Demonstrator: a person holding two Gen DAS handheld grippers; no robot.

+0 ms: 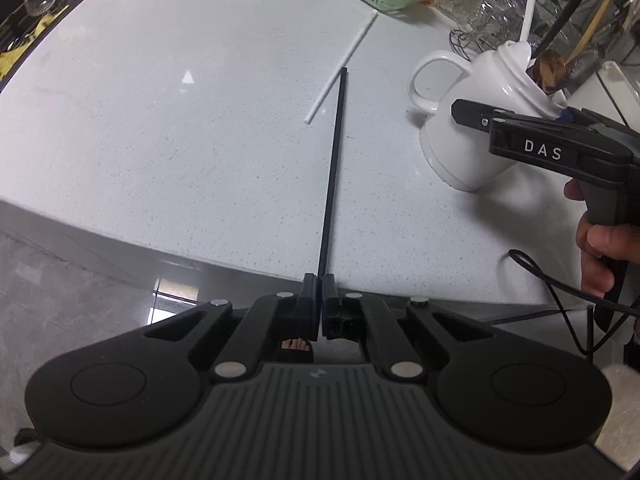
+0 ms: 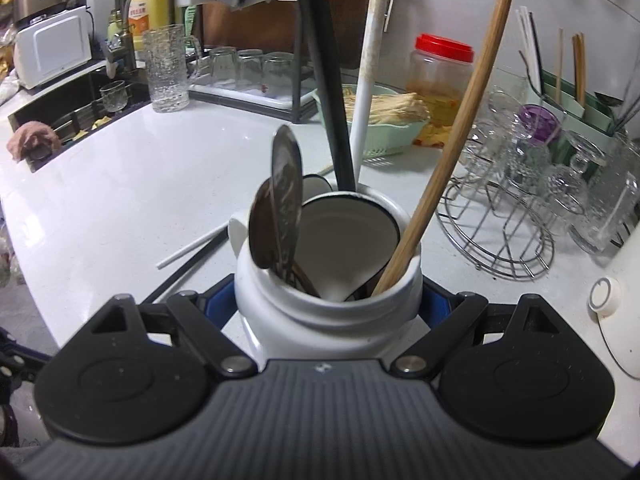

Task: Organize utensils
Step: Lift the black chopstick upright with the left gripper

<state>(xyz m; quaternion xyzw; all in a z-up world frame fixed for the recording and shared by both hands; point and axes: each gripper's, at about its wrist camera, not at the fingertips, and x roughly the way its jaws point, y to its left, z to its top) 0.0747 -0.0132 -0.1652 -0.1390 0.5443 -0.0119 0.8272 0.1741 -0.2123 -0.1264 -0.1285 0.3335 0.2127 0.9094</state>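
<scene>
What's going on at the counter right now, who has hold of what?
A person works two handheld grippers. The left gripper is shut on the near end of a black chopstick, which stretches out over the white counter. A white chopstick lies loose beside it. The right gripper clamps the white jar, already holding spoons and long-handled utensils.

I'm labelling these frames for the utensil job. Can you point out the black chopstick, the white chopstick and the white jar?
black chopstick (image 1: pixel 334 168): left wrist view, mid-shaft.
white chopstick (image 1: pixel 340 68): left wrist view, mid-length.
white jar (image 2: pixel 328 312): right wrist view, its shoulder below the rim.
</scene>
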